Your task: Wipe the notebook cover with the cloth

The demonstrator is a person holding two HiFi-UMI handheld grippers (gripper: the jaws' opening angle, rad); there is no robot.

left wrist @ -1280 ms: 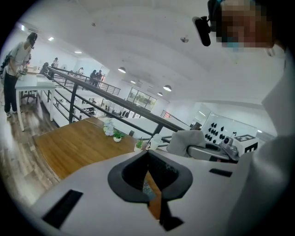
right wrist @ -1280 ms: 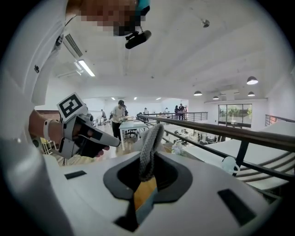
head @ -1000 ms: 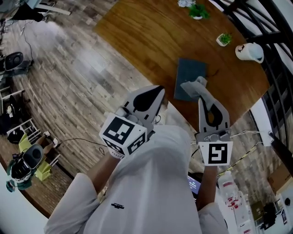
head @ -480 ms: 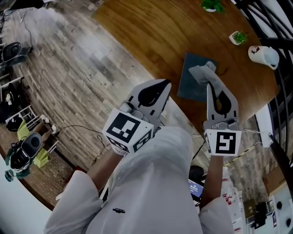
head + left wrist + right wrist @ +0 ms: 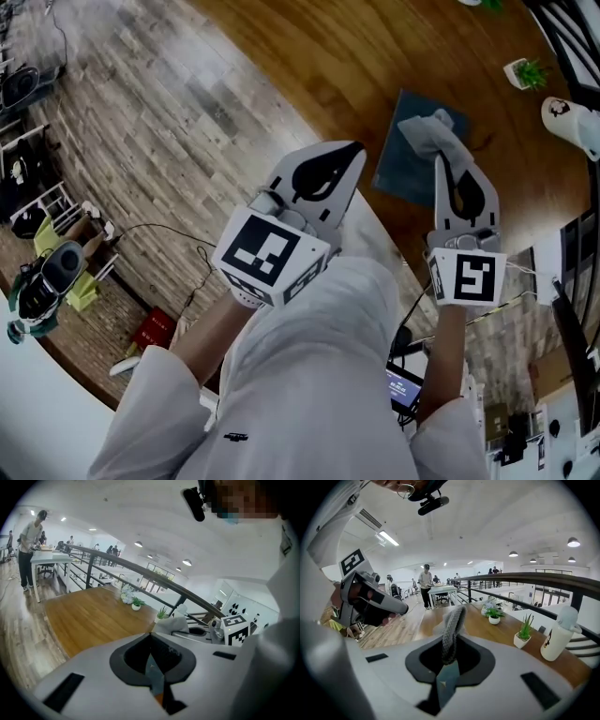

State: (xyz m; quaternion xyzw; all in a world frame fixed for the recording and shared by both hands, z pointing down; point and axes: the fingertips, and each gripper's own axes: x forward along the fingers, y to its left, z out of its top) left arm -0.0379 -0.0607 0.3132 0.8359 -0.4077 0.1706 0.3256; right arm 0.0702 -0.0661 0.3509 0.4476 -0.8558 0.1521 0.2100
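Reaching forward, right tongs clamp the cloth over the notebook; left tongs closed, empty

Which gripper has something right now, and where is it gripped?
The right gripper pinches the grey cloth by a bunched fold, over the notebook. The left gripper is shut on nothing.

One left tool and one right tool, one cloth, one dark notebook, one wooden surface — plus two potted plants, one flower bunch, one white bottle.
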